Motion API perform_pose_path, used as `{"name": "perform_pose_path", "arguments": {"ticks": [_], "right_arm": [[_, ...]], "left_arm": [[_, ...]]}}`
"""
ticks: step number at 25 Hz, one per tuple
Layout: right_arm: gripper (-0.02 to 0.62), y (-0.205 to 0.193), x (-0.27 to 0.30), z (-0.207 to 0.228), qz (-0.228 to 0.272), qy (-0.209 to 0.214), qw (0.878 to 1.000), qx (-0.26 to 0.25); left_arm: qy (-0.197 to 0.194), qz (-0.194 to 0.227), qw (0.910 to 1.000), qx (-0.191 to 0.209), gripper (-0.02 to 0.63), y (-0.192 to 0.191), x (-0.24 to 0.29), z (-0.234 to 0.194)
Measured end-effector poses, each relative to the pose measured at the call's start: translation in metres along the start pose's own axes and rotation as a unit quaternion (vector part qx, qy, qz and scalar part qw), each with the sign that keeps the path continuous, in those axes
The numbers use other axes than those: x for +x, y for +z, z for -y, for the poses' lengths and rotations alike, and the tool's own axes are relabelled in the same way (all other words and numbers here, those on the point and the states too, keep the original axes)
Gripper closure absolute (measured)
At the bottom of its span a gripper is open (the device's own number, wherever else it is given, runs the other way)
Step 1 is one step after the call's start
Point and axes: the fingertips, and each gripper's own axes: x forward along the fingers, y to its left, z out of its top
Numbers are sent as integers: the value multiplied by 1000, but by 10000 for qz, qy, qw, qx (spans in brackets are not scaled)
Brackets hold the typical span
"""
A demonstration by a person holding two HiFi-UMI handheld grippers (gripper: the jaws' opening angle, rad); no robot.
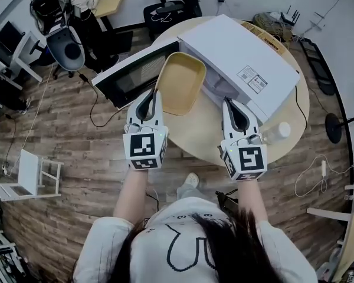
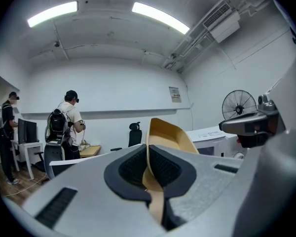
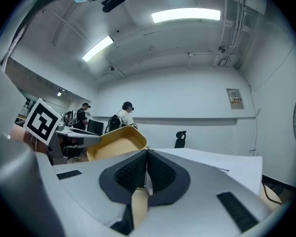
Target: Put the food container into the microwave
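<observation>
microwave door [image 1: 133, 75] open at left, container [image 1: 181, 82] across its front, bottle [image 1: 278, 132] rightward

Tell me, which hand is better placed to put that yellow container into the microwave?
Left: the left tool clamps the yellow food container beside the open microwave; the right tool is shut.

An office-like lab: swivel chairs [image 1: 171, 5], monitors [image 2: 27, 131], ceiling strip lights [image 2: 160, 16].

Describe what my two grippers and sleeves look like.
The left gripper and right gripper are light grey, with black textured pads on the jaws. Each carries a white cube with black square markers. The sleeves are white and short.
</observation>
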Motion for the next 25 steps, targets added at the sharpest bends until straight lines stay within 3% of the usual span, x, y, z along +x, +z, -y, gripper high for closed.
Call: {"name": "perform_pose_path", "arguments": {"ticks": [12, 18, 25], "right_arm": [[566, -17, 29, 6, -357, -429, 9984, -80], [566, -26, 38, 11, -556, -1026, 9932, 24], [566, -45, 51, 4, -799, -1783, 9805, 202]], "left_arm": [[-489, -432, 9971, -394, 586, -40, 53, -16], [-1161, -712, 9892, -537, 586, -63, 85, -12], [-2005, -1078, 9725, -494, 586, -94, 121, -7]]}}
